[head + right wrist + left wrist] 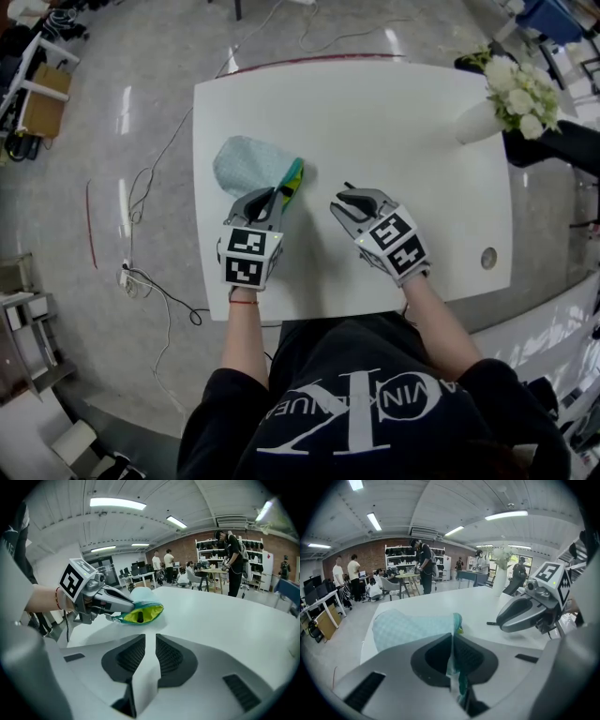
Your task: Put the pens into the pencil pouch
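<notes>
Left gripper point(451, 641) is clenched on the teal rim of the pouch point(408, 627). Its own view shows the cloth pinched flat between the pads, while the head view covers that spot with the jaws. Right gripper point(150, 641) is released: its jaws stand a narrow gap apart with only bare table point(225, 616) between them, near the pouch mouth but not touching it.

Only the right gripper view looks into the mouth. It gapes toward that gripper and is lined yellow-green. A small dark stub sits inside, too small to call a pen for certain.

From the head view the pouch is a pale mint bag with a fine check, lying flat on the white table left of centre. Only a sliver of lining shows there. In the right gripper view the left gripper hides most of the pouch body.
</notes>
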